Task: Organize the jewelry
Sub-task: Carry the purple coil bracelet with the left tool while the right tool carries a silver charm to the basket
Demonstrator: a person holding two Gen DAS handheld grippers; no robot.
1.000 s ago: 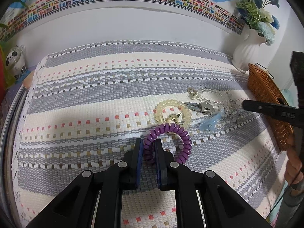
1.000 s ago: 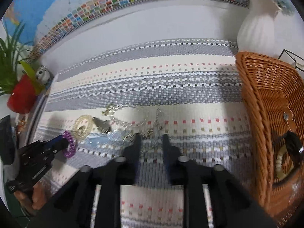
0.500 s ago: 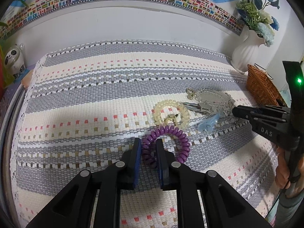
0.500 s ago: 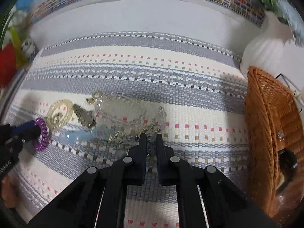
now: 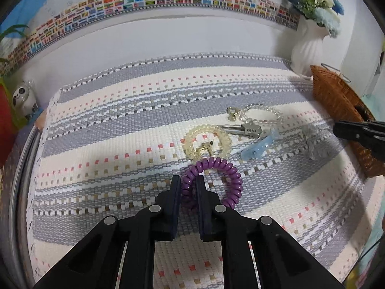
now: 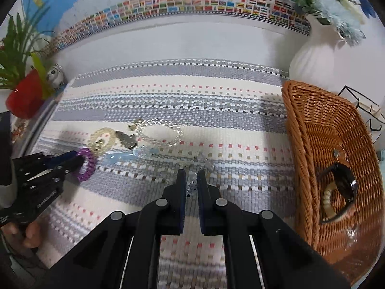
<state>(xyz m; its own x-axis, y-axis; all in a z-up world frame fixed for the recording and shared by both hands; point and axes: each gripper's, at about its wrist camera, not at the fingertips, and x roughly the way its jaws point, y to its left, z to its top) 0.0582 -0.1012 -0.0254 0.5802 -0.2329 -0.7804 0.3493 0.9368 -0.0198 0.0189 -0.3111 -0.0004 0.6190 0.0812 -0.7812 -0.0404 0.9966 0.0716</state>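
A purple coil bracelet lies on the striped woven mat. Its left side sits between the pads of my left gripper, whose jaws are closing and press on it. From the right wrist view that left gripper and the purple coil bracelet sit at the far left. My right gripper is shut on a clear crystal chain. In the left wrist view the right gripper holds the clear crystal chain, blurred, just above the mat, near the basket.
On the mat lie a yellow bead bracelet around a gold earring, a silver clip, a blue clip and a clear bead bracelet. A wicker basket holding jewelry stands right, a white vase behind it.
My right gripper shut on the clear crystal chain and carried it to the right, away from the pile. My left gripper's jaws widened a little, then tightened on the purple coil.
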